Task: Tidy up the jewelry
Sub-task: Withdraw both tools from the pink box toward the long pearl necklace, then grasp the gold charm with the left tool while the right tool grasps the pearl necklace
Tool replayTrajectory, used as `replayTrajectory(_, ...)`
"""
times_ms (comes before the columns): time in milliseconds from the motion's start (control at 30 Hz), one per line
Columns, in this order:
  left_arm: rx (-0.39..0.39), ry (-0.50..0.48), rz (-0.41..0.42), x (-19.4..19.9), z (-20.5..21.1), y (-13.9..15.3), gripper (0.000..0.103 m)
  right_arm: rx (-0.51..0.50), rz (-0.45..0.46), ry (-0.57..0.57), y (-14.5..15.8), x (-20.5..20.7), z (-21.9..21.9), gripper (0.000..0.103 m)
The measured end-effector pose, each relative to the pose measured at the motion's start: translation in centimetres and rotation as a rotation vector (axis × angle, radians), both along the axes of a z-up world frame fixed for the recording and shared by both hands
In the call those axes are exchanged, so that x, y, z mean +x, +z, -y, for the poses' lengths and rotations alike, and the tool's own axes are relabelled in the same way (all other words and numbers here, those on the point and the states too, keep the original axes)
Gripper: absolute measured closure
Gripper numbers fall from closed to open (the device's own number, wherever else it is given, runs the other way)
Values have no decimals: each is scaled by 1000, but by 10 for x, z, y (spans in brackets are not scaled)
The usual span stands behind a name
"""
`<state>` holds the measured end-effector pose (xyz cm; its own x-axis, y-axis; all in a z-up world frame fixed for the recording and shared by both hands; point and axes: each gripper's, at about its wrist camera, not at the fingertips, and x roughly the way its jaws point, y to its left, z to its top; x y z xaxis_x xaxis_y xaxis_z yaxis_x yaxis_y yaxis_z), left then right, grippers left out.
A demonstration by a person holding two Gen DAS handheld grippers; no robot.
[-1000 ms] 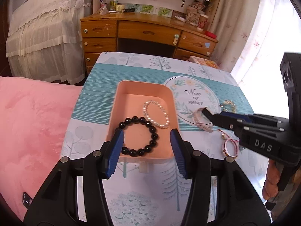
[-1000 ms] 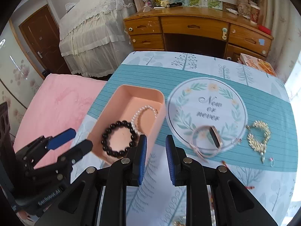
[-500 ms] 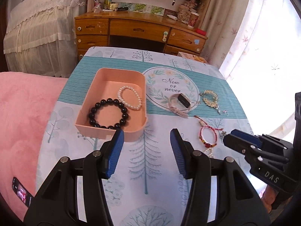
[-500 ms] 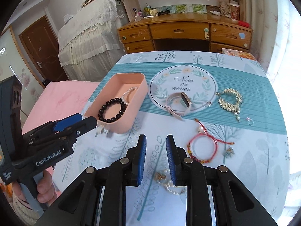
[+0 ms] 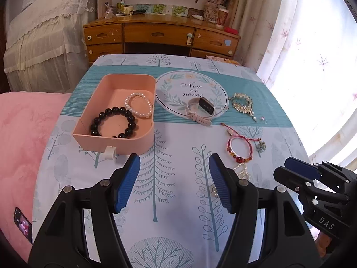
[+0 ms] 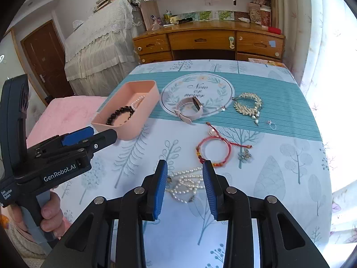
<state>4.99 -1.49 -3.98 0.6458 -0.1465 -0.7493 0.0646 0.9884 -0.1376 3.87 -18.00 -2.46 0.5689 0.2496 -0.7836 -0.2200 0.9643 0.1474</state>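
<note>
A pink tray [image 5: 142,143] [image 6: 145,102] holds a black bead bracelet [image 5: 112,122] [image 6: 119,115] and a white pearl bracelet [image 5: 138,105]. On the cloth lie a pink watch [image 5: 200,109] [image 6: 189,109], a gold leaf bracelet [image 5: 243,106] [image 6: 247,106], a red cord bracelet [image 5: 239,148] [image 6: 213,151], a small ring [image 6: 271,125] and a pearl strand [image 6: 186,186] [image 5: 241,172]. My left gripper [image 5: 174,178] is open and empty above bare cloth. My right gripper [image 6: 184,185] is open around the pearl strand, above it.
The table [image 5: 169,201] has a tree-print cloth with a teal band. A pink blanket [image 5: 24,134] lies left, with a phone [image 5: 22,224] on it. A wooden desk [image 5: 160,35] stands behind the table. Curtains [image 5: 301,55] hang right.
Both grippers have pulled back toward the table's near side. The right gripper has opened wider and now stands over the pearl strand. The left stays open.
</note>
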Motion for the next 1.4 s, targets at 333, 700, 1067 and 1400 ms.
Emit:
replayTrajectory(333,68,-83,-41,5,27,-28,42,-24,-98,-41,-39,6,25,70)
replayTrajectory(700,51,-229,-144,9,51,-65,42,-10,-167,-25,-71,19,30,70)
replayTrajectory(1067,45,-295,-155,13,65,-74,42,9,-181,-1,-80,22,29,70)
replayTrajectory(1400,35,-299,-192,22,74,-86,69,24,-193,-3,-83,21,33,70)
